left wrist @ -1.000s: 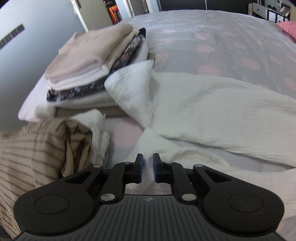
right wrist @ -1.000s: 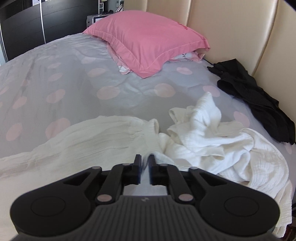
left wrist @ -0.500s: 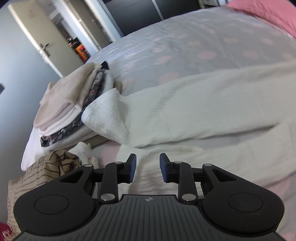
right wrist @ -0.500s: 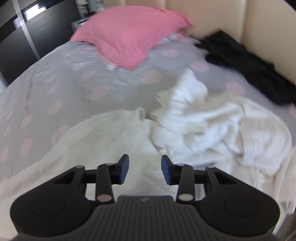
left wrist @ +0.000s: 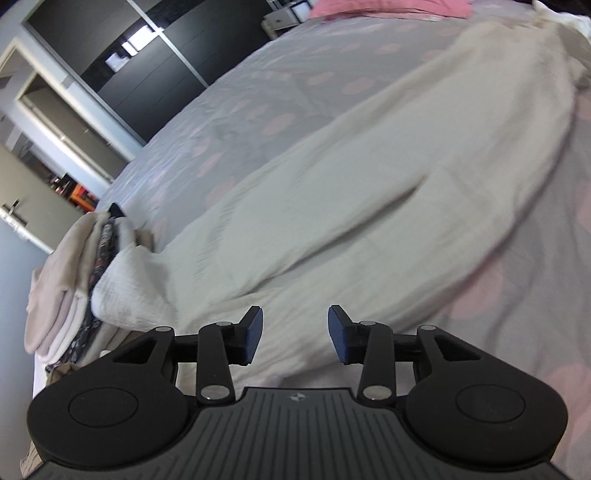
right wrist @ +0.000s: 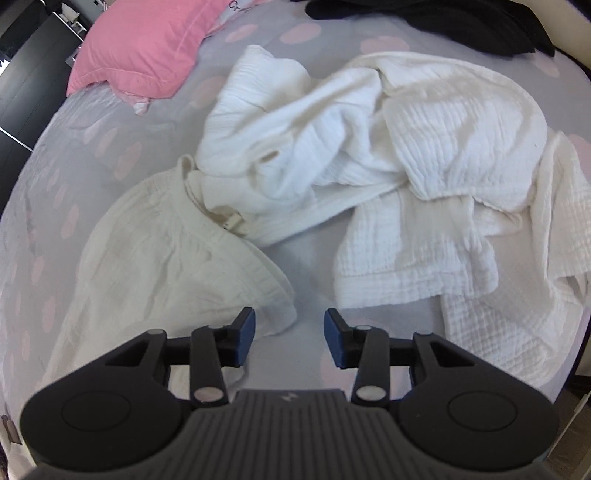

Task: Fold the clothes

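A long cream crinkled garment (left wrist: 369,177) lies stretched across the grey bedspread with pink dots. Its leg end rests against a stack of folded clothes (left wrist: 74,280) at the left. My left gripper (left wrist: 294,332) is open and empty, just above the garment's near edge. In the right wrist view the garment's gathered waist end (right wrist: 177,251) lies at the left. My right gripper (right wrist: 288,336) is open and empty, right next to that end's near corner. A crumpled heap of white clothes (right wrist: 406,155) lies beyond it.
A pink pillow (right wrist: 144,40) lies at the head of the bed and dark clothing (right wrist: 443,18) at the far right. Dark wardrobe doors (left wrist: 147,74) and a doorway stand beyond the bed. The bed edge and floor (right wrist: 580,398) show at the right.
Both grippers have opened from shut and let go of the cream garment. Both have lifted and tilted; the garment now lies stretched out on the bed.
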The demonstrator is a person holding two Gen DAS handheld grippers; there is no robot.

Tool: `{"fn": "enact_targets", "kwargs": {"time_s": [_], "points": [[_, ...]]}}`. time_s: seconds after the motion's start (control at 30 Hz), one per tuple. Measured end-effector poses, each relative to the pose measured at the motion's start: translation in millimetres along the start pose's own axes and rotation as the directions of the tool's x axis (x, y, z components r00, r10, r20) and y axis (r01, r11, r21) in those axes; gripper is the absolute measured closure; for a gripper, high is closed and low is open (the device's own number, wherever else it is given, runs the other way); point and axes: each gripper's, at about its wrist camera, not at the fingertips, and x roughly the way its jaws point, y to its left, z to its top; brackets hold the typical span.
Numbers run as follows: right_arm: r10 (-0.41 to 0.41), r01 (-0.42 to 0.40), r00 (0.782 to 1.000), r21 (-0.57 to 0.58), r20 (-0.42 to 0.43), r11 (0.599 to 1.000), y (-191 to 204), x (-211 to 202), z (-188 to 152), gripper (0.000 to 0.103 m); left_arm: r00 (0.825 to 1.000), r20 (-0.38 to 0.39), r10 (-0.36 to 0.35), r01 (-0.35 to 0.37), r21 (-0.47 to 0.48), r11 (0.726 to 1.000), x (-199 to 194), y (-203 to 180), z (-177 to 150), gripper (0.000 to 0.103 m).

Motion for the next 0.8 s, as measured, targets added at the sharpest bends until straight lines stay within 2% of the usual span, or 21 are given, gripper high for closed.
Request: {"fn": "enact_targets", "kwargs": {"time_s": [0.13, 0.23, 0.37, 0.43, 0.6, 0.7, 0.8], "points": [[-0.046, 0.044, 0.997, -0.031, -0.067, 0.999, 2.3, 17.9, -5.6, 0.059, 1.000, -0.020, -0.004, 0.005, 0.072, 0.997, 5.4, -16.1, -6.1, 0.066], [-0.001, -0.005, 0.994, -0.057, -0.113, 0.998, 11.5, 30.5, -7.5, 0.058, 0.999, -0.035, -0.014, 0.018, 0.100, 0.995, 10.1, -22.7, -7.3, 0.066], [0.007, -0.015, 0.997, -0.096, -0.082, 0.995, 32.6, 40.5, -6.3, 0.058, 0.997, -0.072, 0.001, 0.008, 0.133, 0.991, 19.8, -28.0, -10.2, 0.065], [0.047, -0.053, 0.997, -0.092, -0.060, 0.994, 40.7, 44.3, -0.9, 0.058, 0.996, -0.088, 0.010, 0.002, 0.137, 0.991, 24.0, -29.1, -10.4, 0.065], [0.140, -0.140, 0.989, 0.002, -0.038, 0.990, 48.2, 46.9, 13.2, 0.058, 0.996, -0.091, 0.007, 0.004, 0.119, 0.993, 26.7, -27.0, -8.0, 0.065], [0.152, -0.153, 0.988, 0.023, 0.015, 0.988, 52.4, 41.7, 21.7, 0.058, 0.996, -0.091, 0.005, 0.007, 0.122, 0.992, 29.8, -26.8, -7.2, 0.065], [0.119, -0.120, 0.992, 0.017, 0.036, 0.993, 59.6, 43.0, 22.5, 0.058, 0.995, -0.097, 0.005, 0.008, 0.127, 0.992, 34.2, -26.6, -6.9, 0.065]]}}
